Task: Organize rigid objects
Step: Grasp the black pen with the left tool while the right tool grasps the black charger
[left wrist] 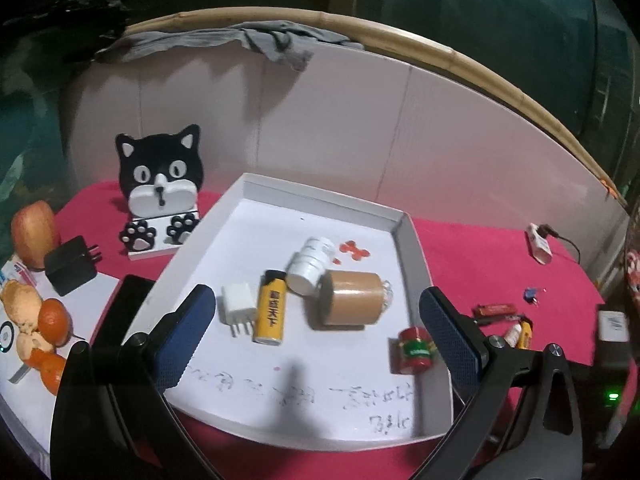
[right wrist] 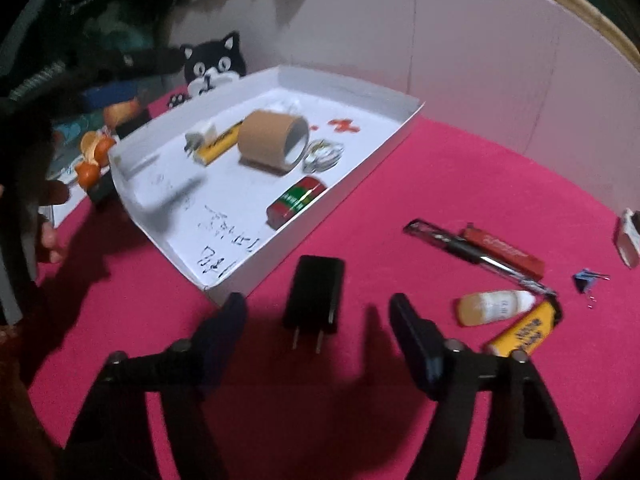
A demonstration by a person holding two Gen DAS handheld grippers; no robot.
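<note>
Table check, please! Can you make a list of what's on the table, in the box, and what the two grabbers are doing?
Surface: pink tablecloth, white backboard behind.
Job's things in white box: tape roll, yellow lighter, white plug, white bottle, red battery.
Job's things still outside: black charger, second yellow lighter, small bottle, pen, red lighter.
Clutter: cat phone stand, apple, peeled oranges.
Grippers: left gripper open over box; right gripper open, fingers either side of black charger.
Cables: black cable at far right.
Surroundings: dark, grey cloth on backboard.
</note>
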